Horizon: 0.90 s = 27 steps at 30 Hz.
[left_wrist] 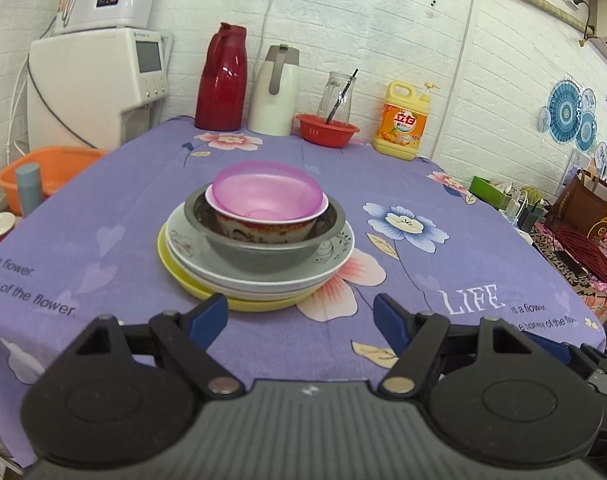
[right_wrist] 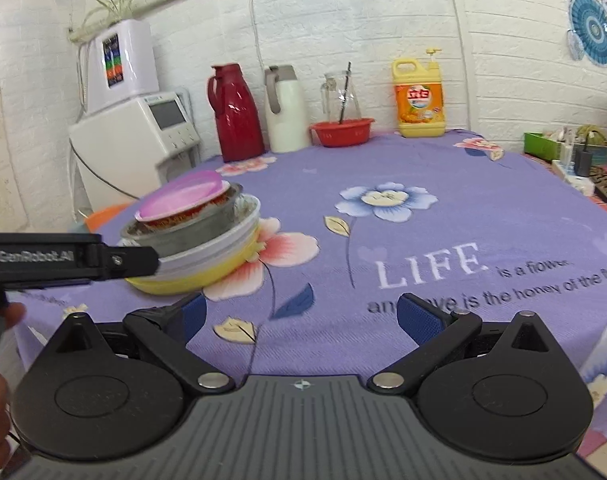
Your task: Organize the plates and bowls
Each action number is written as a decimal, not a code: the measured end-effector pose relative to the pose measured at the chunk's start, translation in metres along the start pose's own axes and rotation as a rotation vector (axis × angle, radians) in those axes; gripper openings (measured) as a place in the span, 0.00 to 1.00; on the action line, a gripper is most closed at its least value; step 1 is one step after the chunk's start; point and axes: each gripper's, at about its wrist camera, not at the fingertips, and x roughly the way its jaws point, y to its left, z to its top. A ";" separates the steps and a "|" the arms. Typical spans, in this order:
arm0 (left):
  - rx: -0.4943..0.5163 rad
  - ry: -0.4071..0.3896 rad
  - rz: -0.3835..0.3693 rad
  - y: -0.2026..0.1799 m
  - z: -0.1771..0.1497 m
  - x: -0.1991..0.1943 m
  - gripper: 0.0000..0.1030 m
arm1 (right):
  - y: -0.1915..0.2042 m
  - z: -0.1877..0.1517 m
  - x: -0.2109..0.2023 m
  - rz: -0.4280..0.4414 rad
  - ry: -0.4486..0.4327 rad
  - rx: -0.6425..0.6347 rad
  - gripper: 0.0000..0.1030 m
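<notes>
Left wrist view
Left gripper [left_wrist: 300, 314]: jaws spread wide, nothing between the blue pads [left_wrist: 207, 318]; it sits low over the near edge of the table [left_wrist: 103, 208], just short of the stack.
Stack position: near the middle of the table, toward its left edge, on the purple floral tablecloth [left_wrist: 443, 184].
Stack order, bottom to top: yellow plate [left_wrist: 239, 302]; white patterned plates [left_wrist: 303, 272]; grey metal bowl [left_wrist: 259, 254]; red-patterned bowl [left_wrist: 263, 232]; pink plastic bowl [left_wrist: 267, 194], uppermost and nested upright.
Far edge of table, left to right: red thermos jug [left_wrist: 221, 80]; white thermos jug [left_wrist: 274, 92]; red basket [left_wrist: 327, 130] with a glass jar [left_wrist: 337, 92] just behind it, the two possibly touching; yellow detergent bottle [left_wrist: 403, 122].
Beyond left edge: white water dispenser [left_wrist: 99, 84]; orange basin [left_wrist: 51, 168].

Right wrist view
Right gripper [right_wrist: 301, 318]: jaws spread wide, empty; it hovers above the near edge of the table [right_wrist: 483, 184], well apart from the stack.
Stack: at the left of this view, yellow plate [right_wrist: 207, 276] lowest, grey metal bowl [right_wrist: 195, 226] above the white plates, pink plastic bowl [right_wrist: 183, 196] on top.
Left gripper body [right_wrist: 63, 260]: black housing enters from the left frame edge and overlaps the stack's near left side; contact cannot be determined.
Far edge of table: red thermos jug [right_wrist: 237, 114], white thermos jug [right_wrist: 285, 110], red basket [right_wrist: 341, 131], yellow detergent bottle [right_wrist: 418, 96].
</notes>
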 end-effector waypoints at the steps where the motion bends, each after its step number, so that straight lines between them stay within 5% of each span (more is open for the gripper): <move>1: 0.011 -0.012 0.012 -0.002 -0.002 -0.004 0.71 | 0.002 -0.002 -0.002 -0.016 0.002 -0.007 1.00; 13: 0.053 -0.061 0.060 -0.008 -0.008 -0.025 0.71 | 0.014 -0.007 -0.025 -0.075 -0.008 0.005 1.00; 27: 0.046 -0.089 0.060 -0.006 -0.006 -0.028 0.71 | 0.005 -0.014 -0.021 -0.021 0.085 0.062 1.00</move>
